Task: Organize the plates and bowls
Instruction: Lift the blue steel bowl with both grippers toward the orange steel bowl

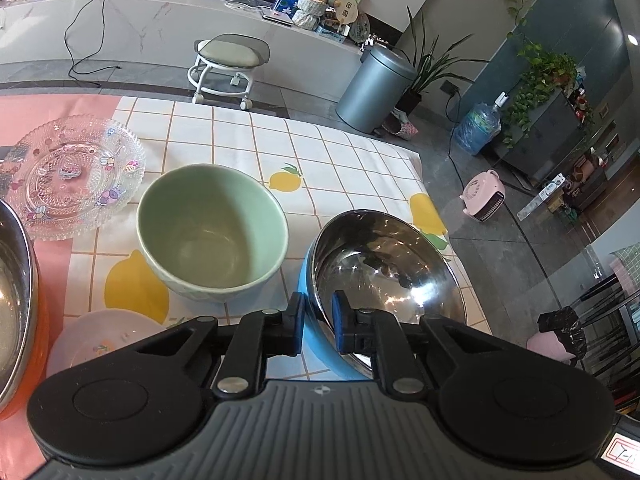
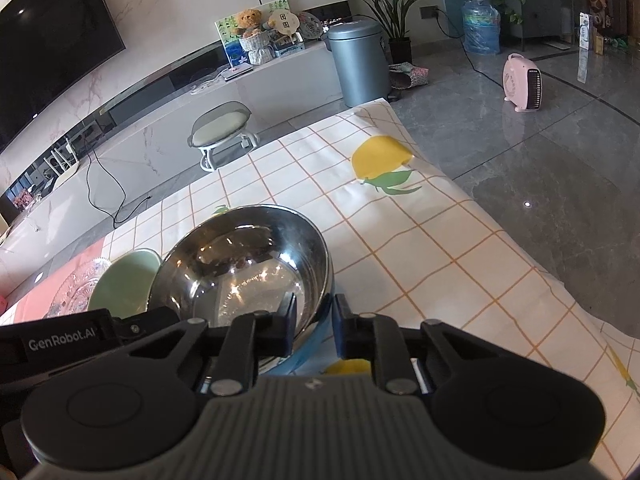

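A grey tiled floor (image 2: 520, 152) shines with reflected light. In the right wrist view a dark TV (image 2: 52, 48) hangs on a marble wall at 10 o'clock, above a long low white console (image 2: 168, 120). A stool (image 2: 220, 132) on castors stands before it at 11 o'clock. A grey bin (image 2: 360, 60) sits at 12, a plant (image 2: 396, 12) beside it, a water jug (image 2: 480, 24) and pink heater (image 2: 522, 82) toward 1 o'clock.

The orange bowl (image 1: 16, 320) is cut by the frame edge; the pink plate (image 1: 100, 344) seems half hidden.
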Demonstrator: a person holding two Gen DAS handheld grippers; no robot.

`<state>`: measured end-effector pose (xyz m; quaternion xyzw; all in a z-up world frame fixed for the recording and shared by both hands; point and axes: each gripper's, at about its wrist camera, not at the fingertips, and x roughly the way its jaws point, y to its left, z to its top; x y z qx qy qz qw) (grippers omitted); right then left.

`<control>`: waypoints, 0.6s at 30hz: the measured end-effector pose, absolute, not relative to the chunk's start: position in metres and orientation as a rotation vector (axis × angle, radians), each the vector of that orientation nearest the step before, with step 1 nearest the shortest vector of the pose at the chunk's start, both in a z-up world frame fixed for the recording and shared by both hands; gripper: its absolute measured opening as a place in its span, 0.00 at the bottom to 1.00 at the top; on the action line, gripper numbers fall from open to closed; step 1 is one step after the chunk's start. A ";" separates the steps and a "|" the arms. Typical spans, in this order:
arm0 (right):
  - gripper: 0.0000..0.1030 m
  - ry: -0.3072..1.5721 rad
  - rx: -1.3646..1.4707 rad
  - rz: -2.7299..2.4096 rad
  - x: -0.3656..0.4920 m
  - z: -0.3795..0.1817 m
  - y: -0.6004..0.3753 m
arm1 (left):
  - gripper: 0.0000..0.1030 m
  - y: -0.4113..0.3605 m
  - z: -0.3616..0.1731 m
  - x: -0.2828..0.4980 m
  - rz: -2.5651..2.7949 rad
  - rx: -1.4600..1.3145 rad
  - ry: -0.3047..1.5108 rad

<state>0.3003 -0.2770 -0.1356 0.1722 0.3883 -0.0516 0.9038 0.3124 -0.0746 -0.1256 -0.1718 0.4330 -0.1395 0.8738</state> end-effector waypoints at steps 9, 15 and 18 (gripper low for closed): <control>0.13 0.789 0.364 -0.092 0.284 -0.121 -0.274 | 0.14 -0.060 -0.108 0.288 -0.293 -0.373 0.869; 0.13 0.785 0.369 -0.034 0.248 -0.098 -0.256 | 0.14 -0.031 -0.084 0.242 -0.257 -0.392 0.854; 0.13 0.794 0.366 0.012 0.226 -0.087 -0.239 | 0.14 -0.013 -0.076 0.216 -0.213 -0.408 0.864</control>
